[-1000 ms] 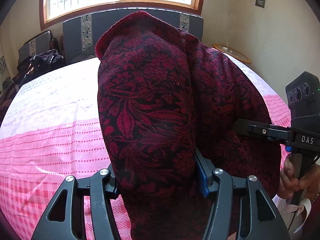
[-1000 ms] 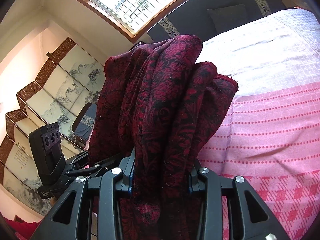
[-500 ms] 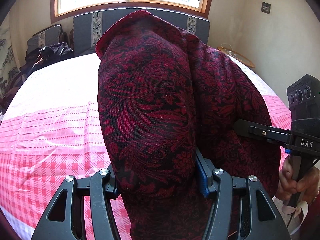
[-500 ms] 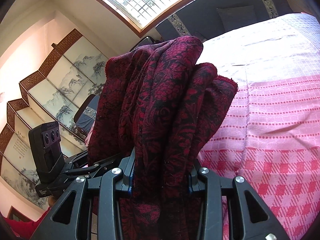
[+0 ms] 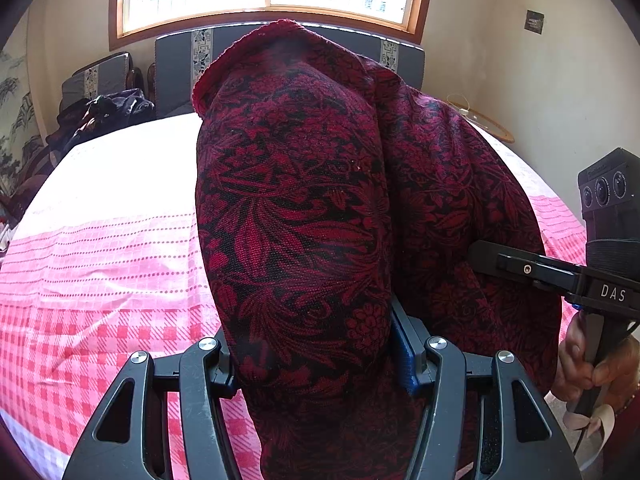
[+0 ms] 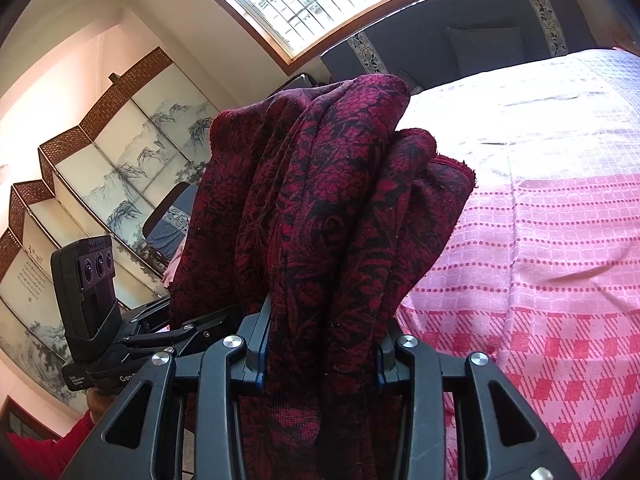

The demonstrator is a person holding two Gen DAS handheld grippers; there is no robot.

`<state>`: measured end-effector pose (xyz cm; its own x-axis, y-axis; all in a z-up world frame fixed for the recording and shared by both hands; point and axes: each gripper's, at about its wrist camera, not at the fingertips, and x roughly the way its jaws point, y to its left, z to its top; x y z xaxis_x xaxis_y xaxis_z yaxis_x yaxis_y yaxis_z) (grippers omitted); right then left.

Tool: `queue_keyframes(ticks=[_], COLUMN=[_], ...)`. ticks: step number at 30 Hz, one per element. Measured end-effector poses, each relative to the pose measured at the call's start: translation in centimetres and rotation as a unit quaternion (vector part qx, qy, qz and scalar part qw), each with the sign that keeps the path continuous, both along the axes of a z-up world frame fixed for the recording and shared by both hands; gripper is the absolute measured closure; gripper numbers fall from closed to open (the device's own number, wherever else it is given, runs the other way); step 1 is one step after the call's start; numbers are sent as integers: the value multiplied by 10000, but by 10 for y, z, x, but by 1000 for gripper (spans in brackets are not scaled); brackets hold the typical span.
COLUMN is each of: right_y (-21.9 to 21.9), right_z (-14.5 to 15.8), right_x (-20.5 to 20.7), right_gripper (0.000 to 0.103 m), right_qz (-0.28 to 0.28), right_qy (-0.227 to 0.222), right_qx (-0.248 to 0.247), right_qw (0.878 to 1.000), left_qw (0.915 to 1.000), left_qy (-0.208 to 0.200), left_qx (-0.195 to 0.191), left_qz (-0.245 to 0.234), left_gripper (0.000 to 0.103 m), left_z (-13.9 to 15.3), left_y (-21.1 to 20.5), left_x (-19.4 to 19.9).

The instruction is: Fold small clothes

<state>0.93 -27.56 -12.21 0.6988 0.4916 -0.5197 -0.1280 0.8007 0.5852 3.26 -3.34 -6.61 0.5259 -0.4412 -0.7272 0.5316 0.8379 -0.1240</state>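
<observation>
A dark red garment with a black floral pattern [image 5: 304,208] is held up off the bed by both grippers. My left gripper [image 5: 316,344] is shut on one bunched part of it; the cloth drapes over the fingers and hides the tips. My right gripper [image 6: 324,336] is shut on another bunched part of the same garment [image 6: 332,208], which stands in folds above the jaws. The right gripper shows at the right edge of the left wrist view [image 5: 560,276]. The left gripper shows at the lower left of the right wrist view [image 6: 132,344].
A bed with a pink and white checked cover [image 5: 100,264] lies under and ahead of the garment [image 6: 560,240]. A dark sofa [image 5: 180,60] stands under the window, with dark clothes [image 5: 104,112] piled at the left. A painted folding screen [image 6: 100,168] stands beside the bed.
Both grippers keep their hold on the garment. The views have swung and tilted a little, so more of the checked cover and the room's left side shows.
</observation>
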Motion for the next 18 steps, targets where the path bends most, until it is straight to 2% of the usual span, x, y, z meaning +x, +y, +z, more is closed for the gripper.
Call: queue_keyframes(ticks=[10,18], right_y=[12,10], right_z=[4,6], right_x=[11,13], right_gripper=[68,68], right_qz=[54,2], right_qy=[-119,-158], right_qx=[-470,-613], right_qw=[9988,9980], left_qw=[9999,9999], left_qy=[-44,-107], left_qx=[-64,-107], left_qz=[93,82], left_gripper=[44,44], left_z=[0,4], left_y=[2,-2], left_x=[4,10])
